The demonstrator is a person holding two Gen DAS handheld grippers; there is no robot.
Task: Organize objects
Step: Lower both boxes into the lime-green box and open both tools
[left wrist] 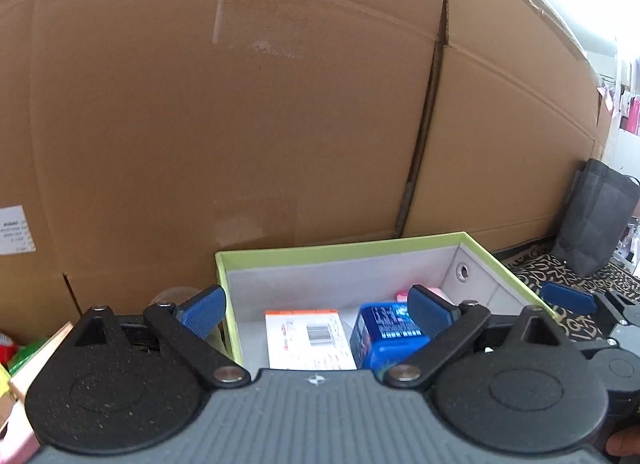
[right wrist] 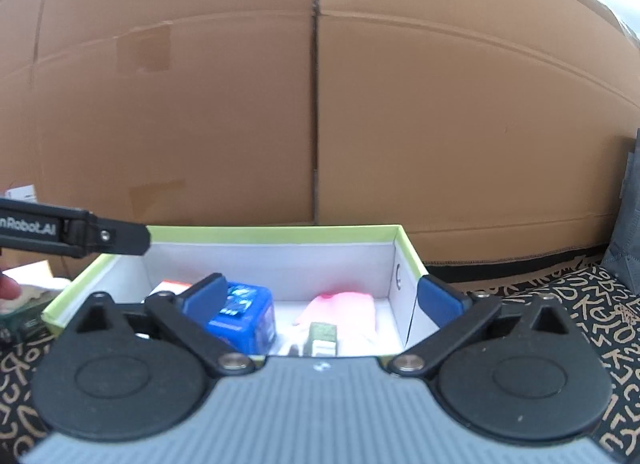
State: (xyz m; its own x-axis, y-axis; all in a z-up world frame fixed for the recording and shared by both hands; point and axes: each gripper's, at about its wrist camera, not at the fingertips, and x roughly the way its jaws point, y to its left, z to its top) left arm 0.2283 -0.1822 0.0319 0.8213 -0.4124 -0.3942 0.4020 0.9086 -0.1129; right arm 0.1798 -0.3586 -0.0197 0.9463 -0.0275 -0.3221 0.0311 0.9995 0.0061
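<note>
Both hand-held grippers are spread wide w/ nothing between the pads: left hand-held gripper (left wrist: pixel 316 310), right hand-held gripper (right wrist: pixel 322 298). They hang over the near edge of the lime-green fabric storage box w/ grey lining (right wrist: pixel 280 233). Inside already: blue plastic-wrapped pack (right wrist: pixel 246 314), white-and-orange flat carton w/ barcode (left wrist: pixel 310 338), soft pink pouch (right wrist: pixel 344 312), small green box (right wrist: pixel 324 334). Looks like a drop-off step just wrapped, imo. Next move prob calls for pulling back to fetch whatever's loose outside the box.

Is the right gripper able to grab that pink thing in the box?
Probably yes. The right gripper is open just above the box, whose top is uncovered, and the pink thing lies exposed inside.
</note>
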